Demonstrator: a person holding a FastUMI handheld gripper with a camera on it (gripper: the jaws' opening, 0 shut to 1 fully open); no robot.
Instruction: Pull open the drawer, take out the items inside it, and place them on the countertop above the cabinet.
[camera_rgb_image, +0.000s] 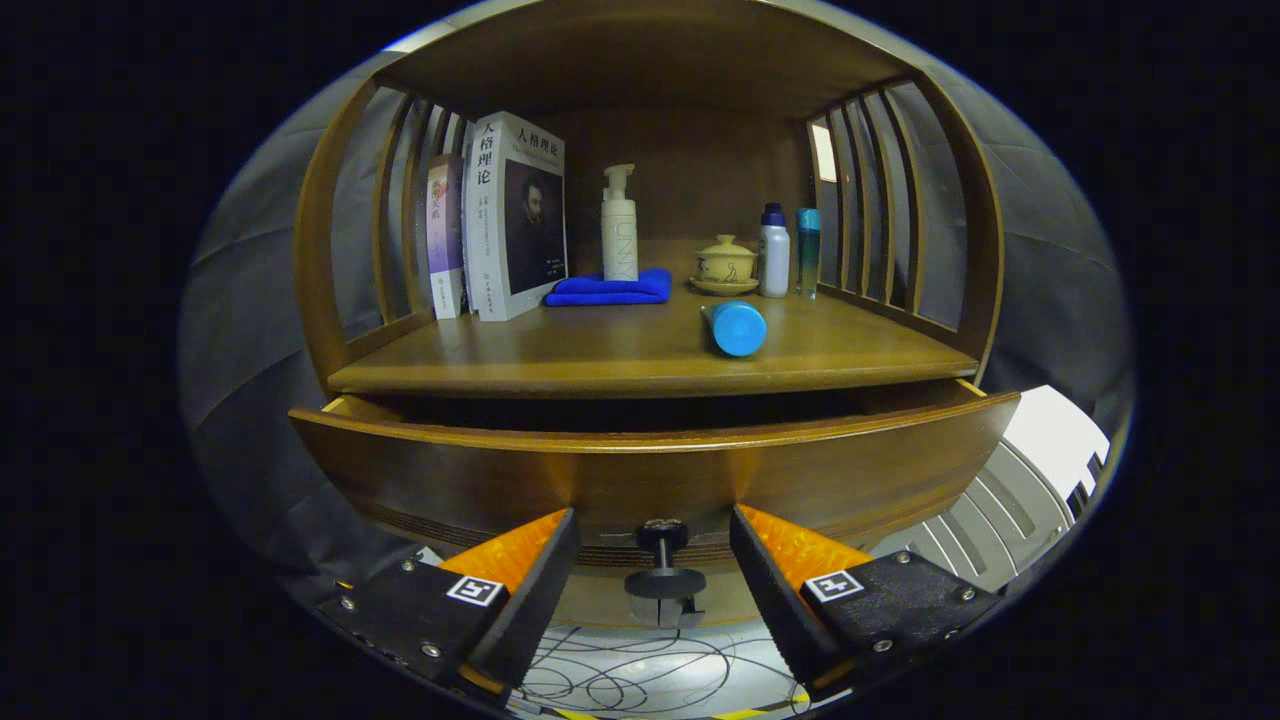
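Note:
A brown wooden cabinet has its drawer (650, 480) pulled partly out, with a dark gap showing behind the drawer front. What lies inside the drawer is hidden. A small dark knob (663, 565) juts from the middle of the drawer front. My gripper (655, 545) is open, one finger on each side of the knob and neither touching it. Above the drawer is the countertop (600, 355). On it, just beyond the drawer, a blue tube (735, 327) lies on its side with its cap end toward me.
At the back of the countertop stand two books (500, 220), a white pump bottle (619, 225), a folded blue cloth (610, 290), a lidded tea cup on a saucer (725, 263) and two small bottles (788, 250). Slatted side rails enclose the shelf. Cables (640, 675) trail on the floor below.

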